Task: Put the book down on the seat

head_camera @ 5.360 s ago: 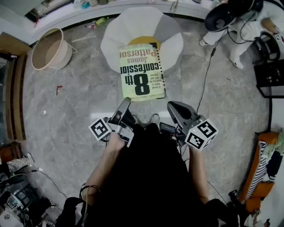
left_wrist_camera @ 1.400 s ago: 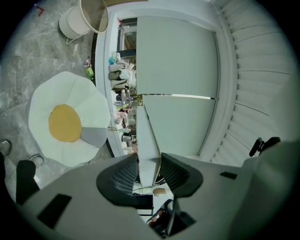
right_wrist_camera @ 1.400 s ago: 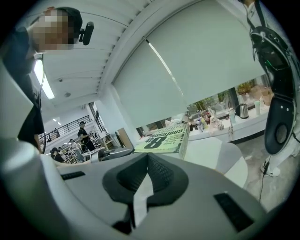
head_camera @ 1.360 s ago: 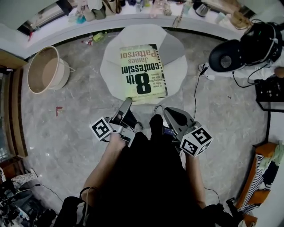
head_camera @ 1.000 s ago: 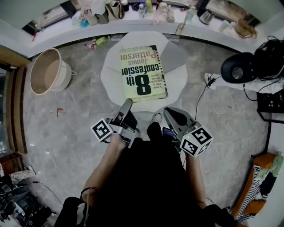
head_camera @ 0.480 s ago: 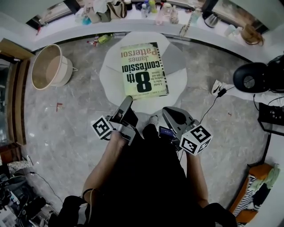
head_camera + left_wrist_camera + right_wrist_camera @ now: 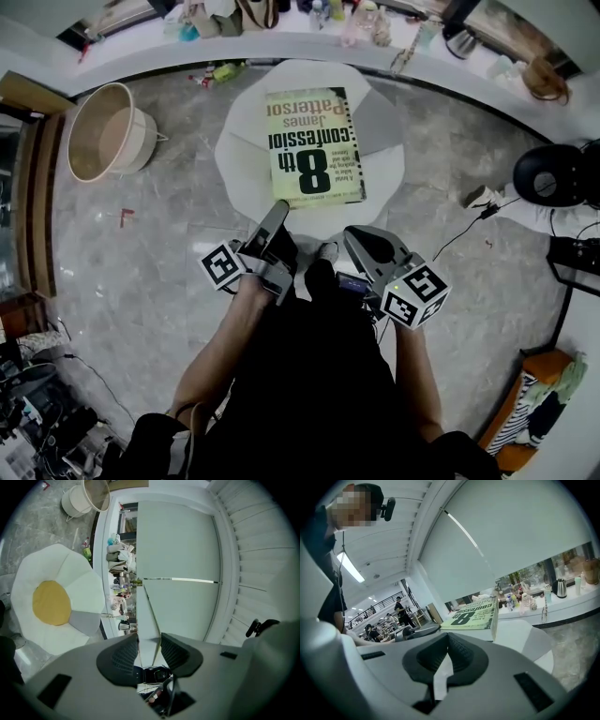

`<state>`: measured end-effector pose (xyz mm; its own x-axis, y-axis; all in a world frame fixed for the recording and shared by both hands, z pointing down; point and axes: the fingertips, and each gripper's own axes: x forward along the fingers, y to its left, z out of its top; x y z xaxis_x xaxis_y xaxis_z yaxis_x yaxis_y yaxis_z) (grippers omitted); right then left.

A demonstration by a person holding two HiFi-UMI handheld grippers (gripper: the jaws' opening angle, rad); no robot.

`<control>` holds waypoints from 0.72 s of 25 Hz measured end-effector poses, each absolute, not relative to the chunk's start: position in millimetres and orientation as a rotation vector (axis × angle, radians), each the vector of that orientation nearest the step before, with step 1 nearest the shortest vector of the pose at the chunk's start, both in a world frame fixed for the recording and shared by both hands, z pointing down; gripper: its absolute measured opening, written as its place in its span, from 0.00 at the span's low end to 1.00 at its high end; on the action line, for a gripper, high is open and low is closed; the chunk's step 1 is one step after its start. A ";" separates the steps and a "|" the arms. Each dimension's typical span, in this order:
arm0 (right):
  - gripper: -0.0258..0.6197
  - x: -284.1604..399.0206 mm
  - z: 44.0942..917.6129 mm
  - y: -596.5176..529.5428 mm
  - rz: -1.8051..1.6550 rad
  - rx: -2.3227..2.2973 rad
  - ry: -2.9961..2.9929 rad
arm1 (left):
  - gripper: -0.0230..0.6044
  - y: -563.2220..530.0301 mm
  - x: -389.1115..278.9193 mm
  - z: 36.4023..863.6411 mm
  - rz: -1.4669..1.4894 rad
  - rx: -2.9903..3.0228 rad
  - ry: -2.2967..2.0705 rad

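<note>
The book (image 7: 314, 145), a pale green paperback with a big black 8 on its cover, hangs level over the seat (image 7: 246, 164), a white fried-egg-shaped cushion on the floor. My left gripper (image 7: 278, 211) is shut on the book's near left corner. In the left gripper view the book (image 7: 146, 620) runs edge-on out from between the pads of the left gripper (image 7: 149, 641), with the seat (image 7: 75, 569) and its yellow yolk uncovered below. My right gripper (image 7: 354, 236) sits just short of the near right corner, shut and holding nothing. The right gripper view shows the book (image 7: 471, 615) ahead of the right gripper (image 7: 449, 637), above the seat (image 7: 525, 641).
A beige bucket (image 7: 108, 131) stands on the marble floor to the left. A window ledge crowded with bottles (image 7: 309, 11) runs behind the seat. At the right are a black round object (image 7: 553, 176) and a cable (image 7: 459, 239). People stand far off (image 7: 399, 607).
The seat has come nearer under the book, which now covers its yellow middle. The left gripper still grips the same corner. The right gripper stays just behind the book.
</note>
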<state>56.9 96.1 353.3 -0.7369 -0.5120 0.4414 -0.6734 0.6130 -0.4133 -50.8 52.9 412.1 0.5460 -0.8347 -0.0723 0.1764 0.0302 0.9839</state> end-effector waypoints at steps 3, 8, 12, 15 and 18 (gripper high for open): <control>0.06 53.1 356.6 91.5 0.826 0.993 -2.553 | 0.30 47.2 -51.8 422.0 -0.849 1.322 -0.622; 0.06 48.5 367.4 92.1 0.851 1.029 -2.521 | 0.30 38.6 -51.3 443.3 -0.821 1.332 -0.584; 0.06 45.5 386.6 95.5 0.881 1.032 -2.475 | 0.30 32.5 -50.5 465.5 -0.805 1.360 -0.555; 0.06 43.4 406.6 91.8 0.901 1.029 -2.439 | 0.30 24.8 -47.2 488.5 -0.791 1.368 -0.532; 0.06 42.4 424.3 84.5 0.929 1.028 -2.413 | 0.30 14.6 -41.3 512.4 -0.779 1.362 -0.517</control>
<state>42.4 84.5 424.3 -0.6719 -0.5029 0.5438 -0.7377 0.5196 -0.4310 -41.3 14.6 512.4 0.6536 -0.7490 -0.1087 0.1910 0.0243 0.9813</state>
